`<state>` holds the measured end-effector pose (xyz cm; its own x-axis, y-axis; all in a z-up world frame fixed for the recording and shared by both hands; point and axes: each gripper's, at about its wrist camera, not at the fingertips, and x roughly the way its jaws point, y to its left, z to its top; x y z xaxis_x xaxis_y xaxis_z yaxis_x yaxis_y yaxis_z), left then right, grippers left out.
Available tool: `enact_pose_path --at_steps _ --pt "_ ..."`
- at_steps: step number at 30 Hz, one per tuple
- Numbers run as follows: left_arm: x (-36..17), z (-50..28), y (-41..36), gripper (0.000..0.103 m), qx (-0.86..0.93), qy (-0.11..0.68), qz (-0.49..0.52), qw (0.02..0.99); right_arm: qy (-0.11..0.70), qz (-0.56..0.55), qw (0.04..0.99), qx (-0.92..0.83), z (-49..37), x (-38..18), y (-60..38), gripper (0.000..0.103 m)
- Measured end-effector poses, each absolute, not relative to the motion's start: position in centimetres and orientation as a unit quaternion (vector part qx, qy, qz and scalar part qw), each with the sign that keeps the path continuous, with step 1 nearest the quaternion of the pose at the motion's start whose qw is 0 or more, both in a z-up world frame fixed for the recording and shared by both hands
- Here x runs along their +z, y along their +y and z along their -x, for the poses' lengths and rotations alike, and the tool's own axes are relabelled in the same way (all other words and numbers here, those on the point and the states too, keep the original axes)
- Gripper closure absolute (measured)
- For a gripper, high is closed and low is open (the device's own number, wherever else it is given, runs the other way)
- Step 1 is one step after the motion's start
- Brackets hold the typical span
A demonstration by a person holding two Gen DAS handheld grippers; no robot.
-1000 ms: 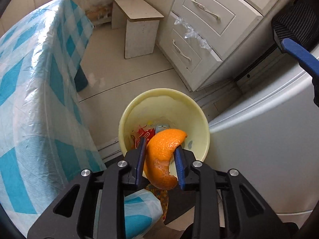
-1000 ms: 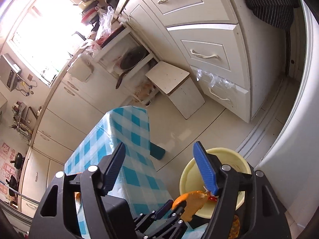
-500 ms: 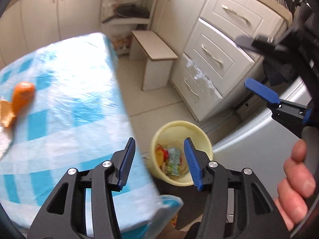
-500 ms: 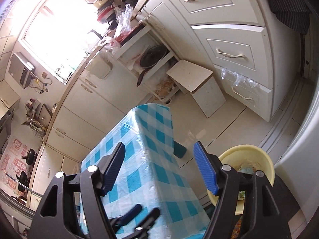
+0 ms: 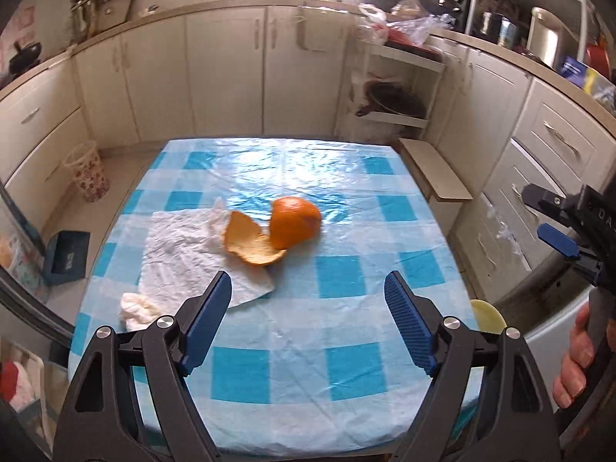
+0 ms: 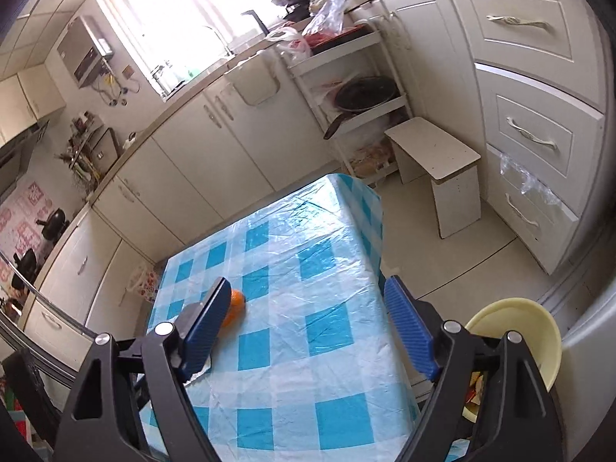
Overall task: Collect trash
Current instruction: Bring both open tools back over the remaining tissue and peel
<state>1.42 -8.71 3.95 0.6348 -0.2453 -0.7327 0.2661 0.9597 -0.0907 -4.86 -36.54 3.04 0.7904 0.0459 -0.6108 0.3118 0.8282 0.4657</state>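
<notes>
Bare checked tablecloth lies open up to the orange peel and crumpled tissue obstructing left-centre.

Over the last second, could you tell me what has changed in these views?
The left gripper let its orange peel go over the yellow bin, swung back to the table, and is opening empty. More peel and tissue lie there unchanged. The right gripper stays empty.

orange peel dropped, left gripper opening empty, now over table
</notes>
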Motion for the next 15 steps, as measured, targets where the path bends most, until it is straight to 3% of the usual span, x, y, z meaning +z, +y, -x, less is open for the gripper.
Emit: enact_pose_path --at_steps 10,15 --pt "-0.1 -4.6 4.3 0.025 -0.027 0.450 0.052 0.891 0.359 -0.235 0.903 -0.026 0.9 1.4 -29.7 0.024" --pt "-3.6 -5.1 6.9 0.025 -0.018 0.498 0.063 0.865 0.412 -0.207 0.887 0.017 -1.7 -0.6 -25.5 0.024"
